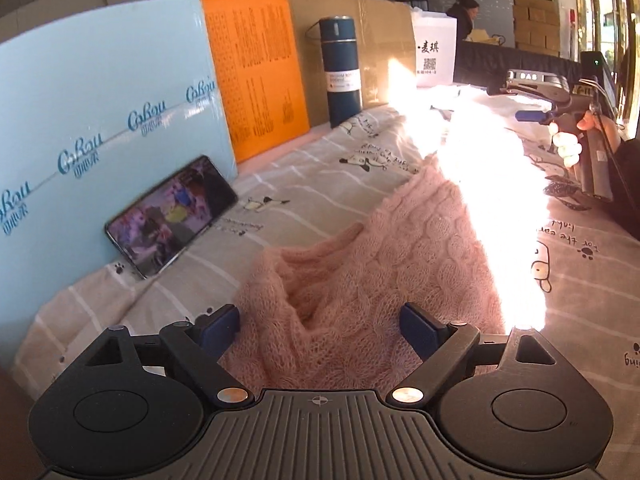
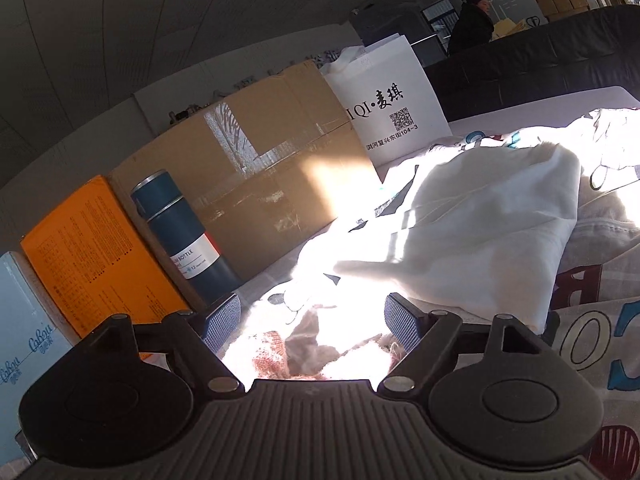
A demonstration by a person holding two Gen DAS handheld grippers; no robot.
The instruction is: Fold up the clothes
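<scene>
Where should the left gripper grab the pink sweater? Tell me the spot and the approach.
Take the raised, rolled edge of the pink sweater straight ahead of the open left gripper. That fold stands up off the bedsheet, so come in low from the near side and pinch it.

Backdrop, left to right: pale blue box [image 1: 100, 108] with printed script logo, orange box [image 1: 256, 76] with fine black text, large taped cardboard carton [image 1: 360, 40], white paper bag [image 1: 435, 50] bearing a QR code. Dark blue insulated bottle [image 1: 342, 72] stands upright before the carton. Phone [image 1: 172, 214], screen lit, leans against the blue box. Cartoon-print striped sheet [image 1: 320, 184] covers the surface. Person in dark clothing [image 2: 472, 20] far behind, near stacked cartons [image 1: 536, 20].
</scene>
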